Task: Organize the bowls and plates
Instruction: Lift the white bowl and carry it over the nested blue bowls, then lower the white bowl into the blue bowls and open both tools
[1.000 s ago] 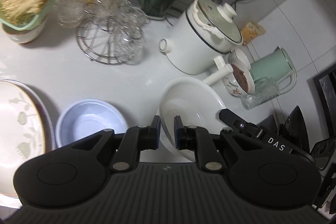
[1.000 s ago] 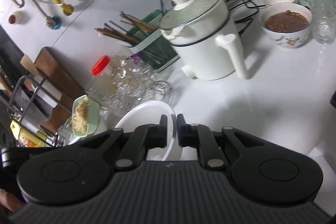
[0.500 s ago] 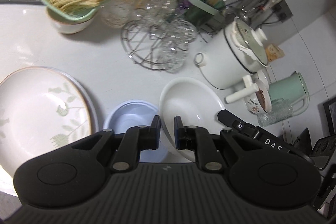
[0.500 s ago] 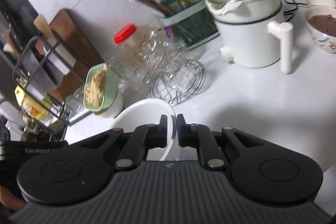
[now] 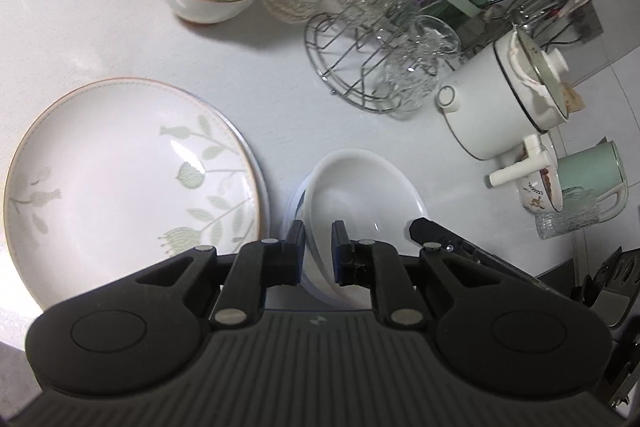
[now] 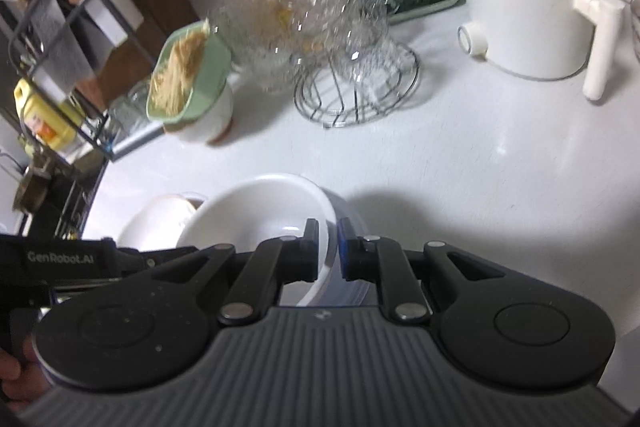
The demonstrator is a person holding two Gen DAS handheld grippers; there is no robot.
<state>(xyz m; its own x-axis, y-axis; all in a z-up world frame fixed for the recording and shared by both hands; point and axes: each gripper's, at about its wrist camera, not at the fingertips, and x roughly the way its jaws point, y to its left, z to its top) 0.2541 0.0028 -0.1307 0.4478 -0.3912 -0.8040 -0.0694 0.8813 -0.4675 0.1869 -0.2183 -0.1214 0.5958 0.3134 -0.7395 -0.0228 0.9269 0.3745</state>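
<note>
White bowl (image 5: pixel 352 195) rim pinched by both tools (opposite sides), over blue bowl (image 6: pixel 352 211)

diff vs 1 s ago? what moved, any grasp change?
The white bowl, gripped on opposite rim sides by the left gripper and right gripper, was carried leftward from beside the blue bowl to over it, now nested in or just above it. No grasp change: both were already shut on the rim. The floral plate, pot and glass rack stayed put.
</note>
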